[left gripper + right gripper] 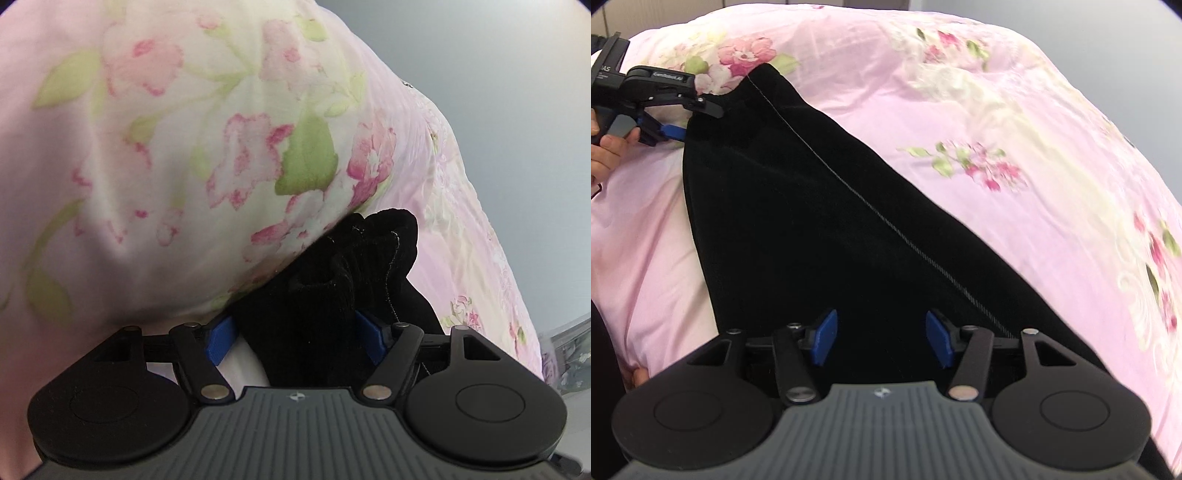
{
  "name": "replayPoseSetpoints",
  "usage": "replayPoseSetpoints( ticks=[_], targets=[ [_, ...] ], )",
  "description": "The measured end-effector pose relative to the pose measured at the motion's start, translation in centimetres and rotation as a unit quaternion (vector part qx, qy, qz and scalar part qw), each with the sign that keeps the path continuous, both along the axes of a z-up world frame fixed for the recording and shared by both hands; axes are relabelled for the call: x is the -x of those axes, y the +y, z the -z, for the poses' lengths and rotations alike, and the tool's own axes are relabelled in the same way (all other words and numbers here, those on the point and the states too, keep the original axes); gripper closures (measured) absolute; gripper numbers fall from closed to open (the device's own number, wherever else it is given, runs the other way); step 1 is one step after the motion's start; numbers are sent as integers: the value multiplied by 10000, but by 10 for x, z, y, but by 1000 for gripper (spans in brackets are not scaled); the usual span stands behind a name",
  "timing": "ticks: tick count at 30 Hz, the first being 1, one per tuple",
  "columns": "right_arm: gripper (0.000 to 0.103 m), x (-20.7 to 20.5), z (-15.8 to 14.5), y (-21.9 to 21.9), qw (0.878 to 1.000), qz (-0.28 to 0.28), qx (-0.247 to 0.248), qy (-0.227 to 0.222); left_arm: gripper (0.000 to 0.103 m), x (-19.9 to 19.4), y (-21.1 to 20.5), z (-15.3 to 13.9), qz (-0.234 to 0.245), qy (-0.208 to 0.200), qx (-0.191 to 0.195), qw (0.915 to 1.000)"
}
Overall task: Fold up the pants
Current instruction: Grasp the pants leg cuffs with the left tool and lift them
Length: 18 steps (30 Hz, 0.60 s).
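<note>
Pants (820,229) lie on the floral bedsheet (1015,122), long axis running from the left gripper (677,127), clamped on their far-left corner, to the right gripper (882,341), whose fingers stand apart around the near end, perhaps gripping; I cannot tell.

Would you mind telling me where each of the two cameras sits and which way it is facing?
Left wrist view: sits on the left gripper, facing along its blue fingers at bunched black pants and the floral bedsheet.
Right wrist view: sits on the right gripper, looking across the spread pants toward the left gripper; the person's hand shows at the left edge.
Shared: pants, bedsheet, left gripper.
</note>
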State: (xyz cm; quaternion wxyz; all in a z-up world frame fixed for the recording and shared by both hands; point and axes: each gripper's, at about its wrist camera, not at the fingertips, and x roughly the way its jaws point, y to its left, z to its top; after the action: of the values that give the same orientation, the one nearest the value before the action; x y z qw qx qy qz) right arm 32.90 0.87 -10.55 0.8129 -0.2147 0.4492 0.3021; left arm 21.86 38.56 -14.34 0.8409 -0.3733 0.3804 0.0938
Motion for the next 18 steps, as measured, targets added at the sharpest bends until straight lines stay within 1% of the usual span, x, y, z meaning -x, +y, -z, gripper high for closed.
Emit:
replayPoseSetpoints(
  ticks=[1, 2, 3, 4, 5, 6, 8, 9, 12, 14, 16, 17, 18],
  targets=[
    [52, -9, 0, 5, 10000, -69, 0, -3, 27, 0, -2, 0, 24, -16, -73, 10000],
    [53, -18, 1, 9, 9999, -118, 19, 6, 34, -1, -4, -1, 16, -9, -188, 9998],
    [56, -27, 3, 13, 9999, -148, 50, 26, 44, -1, -6, -3, 8, -13, -314, 9995],
    [57, -35, 5, 17, 9998, -192, 90, 60, 47, -1, -9, -5, 16, -30, -438, 9990],
    [65, -43, 9, 20, 9996, -233, 172, 77, 53, 1, -11, -7, 44, -68, -526, 9986],
    [74, -50, 12, 23, 9993, -235, 280, 84, 55, 3, -12, -10, 84, -121, -613, 9980],
    [81, -65, 19, 28, 9985, -200, 497, 99, 58, 6, -16, -19, 158, -257, -716, 9970],
    [82, -71, 21, 27, 9983, -168, 551, 129, 60, 7, -18, -26, 198, -342, -762, 9963],
    [82, -81, 20, 19, 9974, -111, 623, 354, 62, 10, -26, -48, 333, -598, -879, 9938],
    [83, -84, 18, 15, 9962, -208, 783, 306, 63, 11, -31, -64, 440, -733, -926, 9920],
    [88, -88, 20, 11, 9949, -257, 940, 254, 64, 10, -38, -80, 567, -880, -983, 9896],
    [94, -93, 23, 8, 9949, -214, 938, 289, 64, 8, -42, -88, 630, -938, -1016, 9884],
    [95, -98, 26, 6, 9951, -172, 894, 375, 64, 7, -46, -95, 695, -1008, -1031, 9871]
  ],
)
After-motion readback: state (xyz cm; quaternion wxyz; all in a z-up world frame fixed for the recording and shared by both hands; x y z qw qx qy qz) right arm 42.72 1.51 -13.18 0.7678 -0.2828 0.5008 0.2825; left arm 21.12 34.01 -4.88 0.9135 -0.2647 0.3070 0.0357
